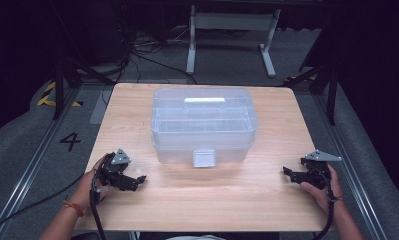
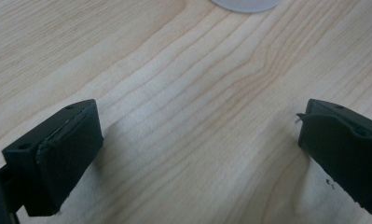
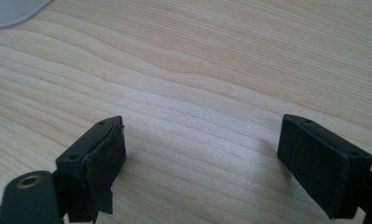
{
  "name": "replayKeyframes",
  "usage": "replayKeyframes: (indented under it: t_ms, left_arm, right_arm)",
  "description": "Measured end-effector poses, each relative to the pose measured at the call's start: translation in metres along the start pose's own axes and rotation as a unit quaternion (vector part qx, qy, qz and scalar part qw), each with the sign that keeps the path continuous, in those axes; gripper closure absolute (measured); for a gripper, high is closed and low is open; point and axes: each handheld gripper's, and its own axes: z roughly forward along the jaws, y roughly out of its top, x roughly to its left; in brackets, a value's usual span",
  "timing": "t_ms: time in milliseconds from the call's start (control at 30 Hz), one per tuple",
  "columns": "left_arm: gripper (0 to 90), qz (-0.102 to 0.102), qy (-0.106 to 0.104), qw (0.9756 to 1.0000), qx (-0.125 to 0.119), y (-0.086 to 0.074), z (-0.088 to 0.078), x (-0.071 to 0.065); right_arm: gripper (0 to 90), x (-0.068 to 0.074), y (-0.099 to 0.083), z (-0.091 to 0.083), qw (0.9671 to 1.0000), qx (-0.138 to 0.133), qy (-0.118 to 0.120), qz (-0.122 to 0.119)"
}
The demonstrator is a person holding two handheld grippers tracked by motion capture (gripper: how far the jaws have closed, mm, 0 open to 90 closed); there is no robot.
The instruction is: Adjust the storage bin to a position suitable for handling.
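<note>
We rest our left gripper [image 1: 137,179] and right gripper [image 1: 288,172] low on the counter [image 1: 212,200], jaws spread wide with nothing between them, angled inward toward one clear lidded box [image 1: 204,125] standing mid-counter between two grippers.

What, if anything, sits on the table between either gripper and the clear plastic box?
Nothing visible does. The left gripper and right gripper rest open at the table's near corners, and only bare wood lies between each and the lidded clear plastic box, whose front latch faces them.
</note>
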Motion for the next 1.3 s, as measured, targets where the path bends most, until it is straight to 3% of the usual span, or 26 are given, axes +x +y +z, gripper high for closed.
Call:
replayKeyframes:
  t_ms: [167, 267, 333, 433, 467, 533, 567, 667, 767, 1033, 1300]
  left_arm:
    - [0.0, -0.001, -0.008, 1.0000, 0.005, 0.010, 0.008, 0.000]
    - [0.0, 0.013, -0.018, 0.9996, 0.017, 0.015, 0.010, -0.001]
    - [0.0, 0.016, -0.021, 0.9996, 0.010, 0.016, 0.012, -0.004]
    - [0.3, 0.043, -0.038, 0.9984, 0.003, 0.015, 0.013, -0.008]
    - [0.3, 0.050, -0.032, 0.9982, 0.002, 0.016, 0.012, -0.009]
    - [0.3, 0.051, -0.030, 0.9982, -0.001, 0.015, 0.012, -0.010]
    - [0.4, 0.049, -0.044, 0.9978, 0.003, 0.015, 0.013, -0.010]
    - [0.4, 0.044, -0.043, 0.9981, 0.002, 0.016, 0.014, -0.011]
    - [0.4, 0.043, -0.038, 0.9983, 0.002, 0.016, 0.014, -0.012]
    - [0.4, 0.038, -0.039, 0.9985, 0.001, 0.015, 0.014, -0.012]
    - [0.4, 0.038, -0.039, 0.9985, 0.001, 0.015, 0.014, -0.012]
  right_arm:
    - [15.7, 0.000, 0.000, 0.000, 1.0000, 0.000, 0.001, -0.002]
    - [15.6, -0.001, 0.000, 0.000, 1.0000, 0.001, 0.002, -0.003]
    - [15.6, -0.001, 0.000, 0.000, 1.0000, 0.000, 0.003, -0.004]
    - [15.6, -0.003, -0.001, -0.001, 0.9999, 0.002, 0.012, -0.011]
    - [15.6, -0.003, 0.000, -0.001, 0.9998, 0.004, 0.014, -0.012]
    - [15.6, -0.003, 0.000, -0.001, 0.9998, 0.005, 0.015, -0.013]
    - [16.0, -0.004, 0.001, -0.001, 0.9997, 0.007, 0.016, -0.015]
    - [18.5, -0.004, 0.001, -0.002, 0.9997, 0.007, 0.016, -0.016]
    - [23.5, -0.005, 0.004, -0.004, 0.9992, -0.004, 0.031, -0.025]
    - [28.0, 0.003, 0.016, -0.020, 0.9973, -0.044, 0.038, -0.044]
    - [29.0, 0.010, 0.031, -0.030, 0.9951, -0.068, 0.039, -0.061]
